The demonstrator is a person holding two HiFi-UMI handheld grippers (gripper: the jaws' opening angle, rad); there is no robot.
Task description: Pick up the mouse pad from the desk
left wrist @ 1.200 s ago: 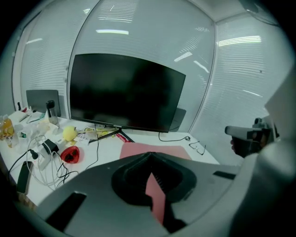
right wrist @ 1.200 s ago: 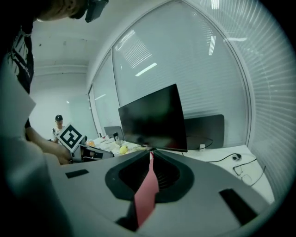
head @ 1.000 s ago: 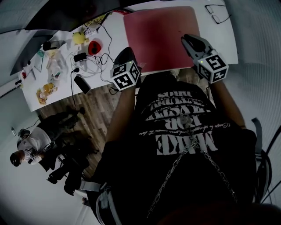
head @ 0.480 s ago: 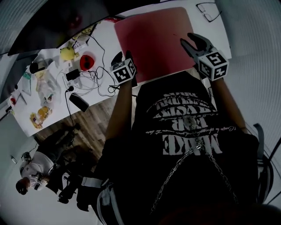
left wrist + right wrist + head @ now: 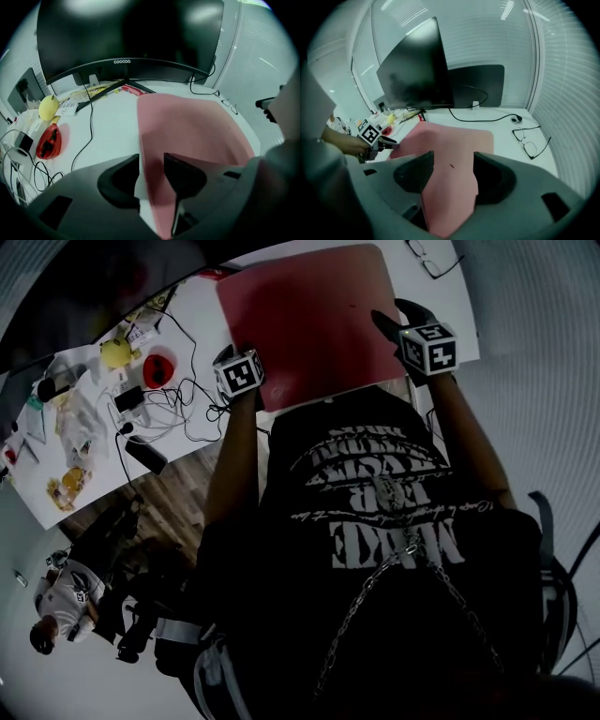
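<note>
A large red mouse pad (image 5: pixel 309 320) lies flat on the white desk (image 5: pixel 187 324), reaching the desk's near edge. My left gripper (image 5: pixel 232 360) is at the pad's near left corner. In the left gripper view its jaws (image 5: pixel 151 173) are opening and straddle the pad's left edge (image 5: pixel 187 126) without pressing on it. My right gripper (image 5: pixel 396 317) hangs over the pad's right side. Its jaws (image 5: pixel 452 173) are opening too, with the pad (image 5: pixel 450 145) showing between them, untouched.
A dark curved monitor (image 5: pixel 126 37) stands at the desk's back. Glasses (image 5: pixel 532 140) lie right of the pad. Left of it are a red object (image 5: pixel 48 142), a yellow one (image 5: pixel 48 107) and tangled cables (image 5: pixel 178 399). A person (image 5: pixel 66 606) sits on the floor at lower left.
Both grippers have come down toward the desk and their jaws have opened. The left one now sits at the pad's near left corner, the right one over its right side.
</note>
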